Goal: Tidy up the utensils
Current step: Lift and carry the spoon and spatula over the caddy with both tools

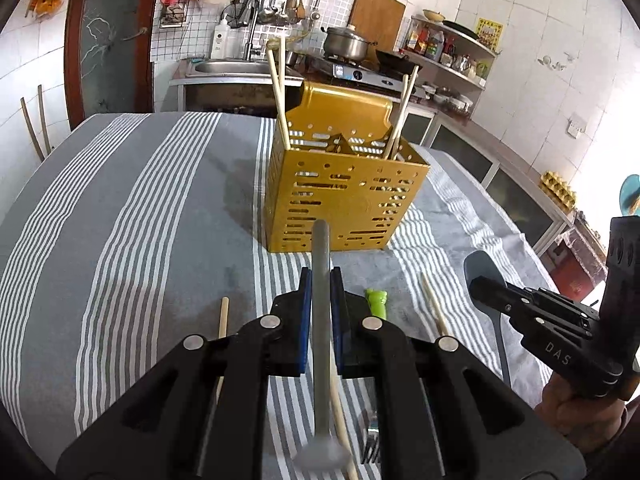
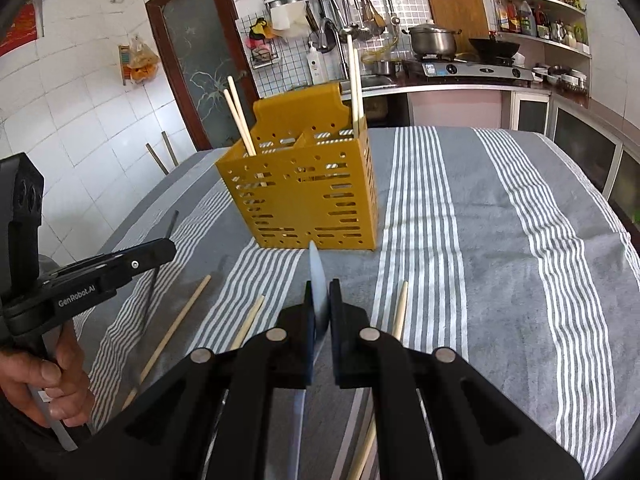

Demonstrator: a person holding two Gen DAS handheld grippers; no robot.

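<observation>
Left jaws: you are pinching a grey utensil handle in the left gripper, centre bottom of the left wrist view; its head is hanging blurred below the pads, so which utensil it is you cannot tell.
Right jaws: you are pressing the right gripper onto the pale blue spoon edge-on, its bowl poking up past the pads at centre frame.
Container: the yellow perforated caddy is standing upright on the striped cloth, in the middle of both views, with a divider splitting it into compartments.
Contents: two pairs of chopsticks are leaning in it, one pair at its left end and one at its right; how deep they sit you cannot tell.
Still on the cloth: loose chopsticks are lying at lower left of the right wrist view, and a green-handled piece and a fork are lying low in the left wrist view.
Risk, slipping: you are holding both pieces by narrow parts, so a tilt could be letting them swing or drop.
Risk, collision: you are bringing two grippers toward one small opening, and they could be knocking each other or the leaning chopsticks.
Risk, tipping: a long handle catching the rim could be pushing the light caddy over.
</observation>
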